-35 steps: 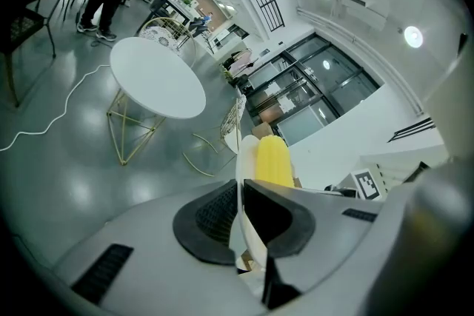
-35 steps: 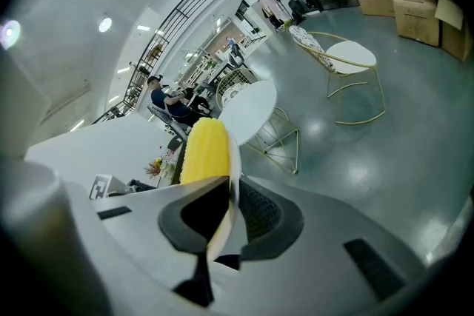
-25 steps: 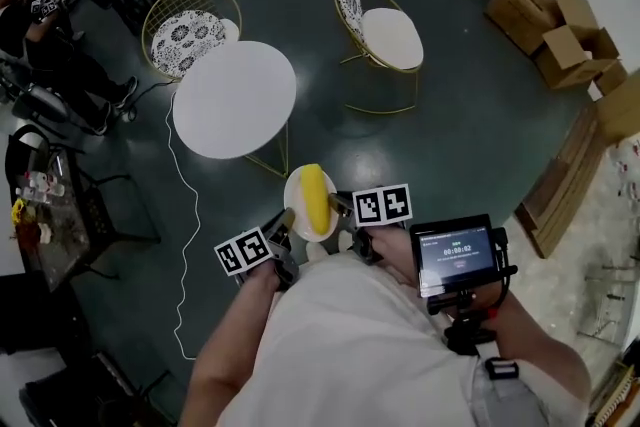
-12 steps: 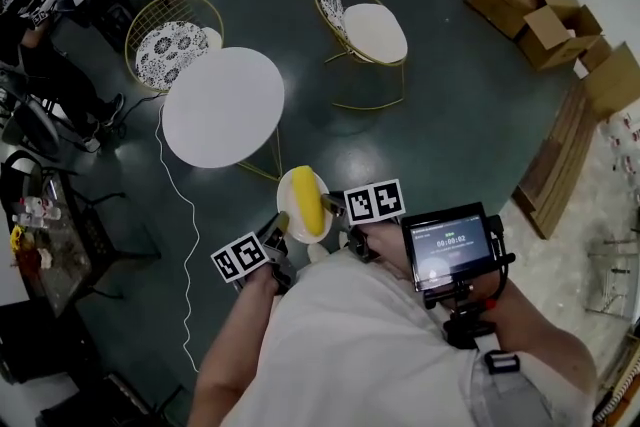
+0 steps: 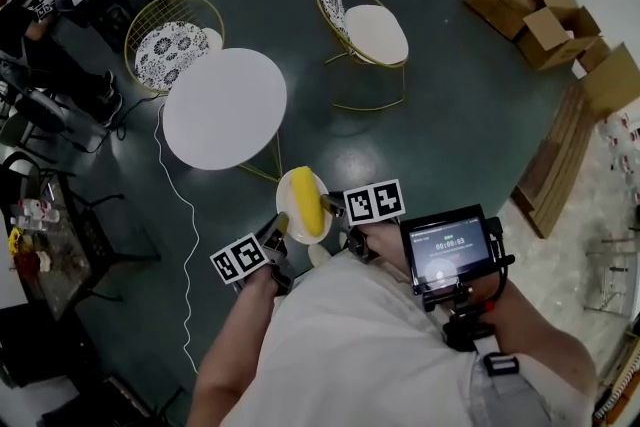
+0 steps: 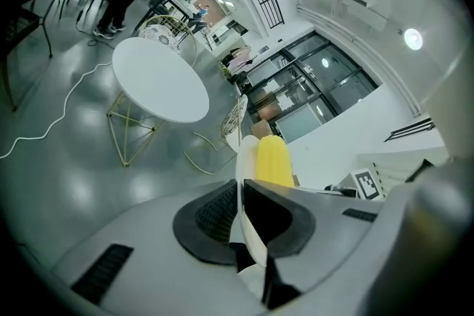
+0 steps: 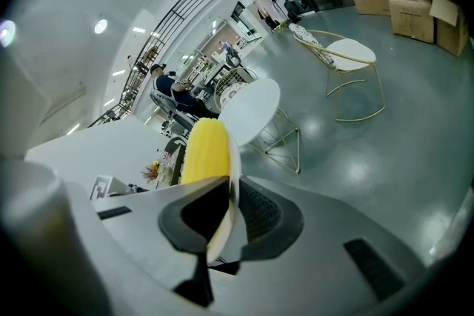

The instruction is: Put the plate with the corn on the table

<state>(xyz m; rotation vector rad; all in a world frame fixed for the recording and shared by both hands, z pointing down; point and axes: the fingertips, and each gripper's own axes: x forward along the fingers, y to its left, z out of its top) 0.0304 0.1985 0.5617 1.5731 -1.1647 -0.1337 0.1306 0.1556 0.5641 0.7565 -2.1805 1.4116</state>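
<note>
L gripper (image 5: 284, 223) and R gripper (image 5: 336, 211) each clamped on plate (image 5: 283, 199) rim, opp. sides; corn (image 5: 306, 203) on top. Table (image 5: 224, 108) ahead, apart. Carry level, even squeeze, lower flat.

L gripper (image 5: 281, 227) & R gripper (image 5: 337, 209) held close in front, tips angled inward toward each other. Each w/ jaws clamped on opposite rims of plate (image 5: 284, 199).

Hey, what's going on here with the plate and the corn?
A person holds a white plate carrying a corn cob, with the left gripper and the right gripper each shut on opposite edges of its rim. The plate is in the air, short of the round white table, not yet set down.
</note>
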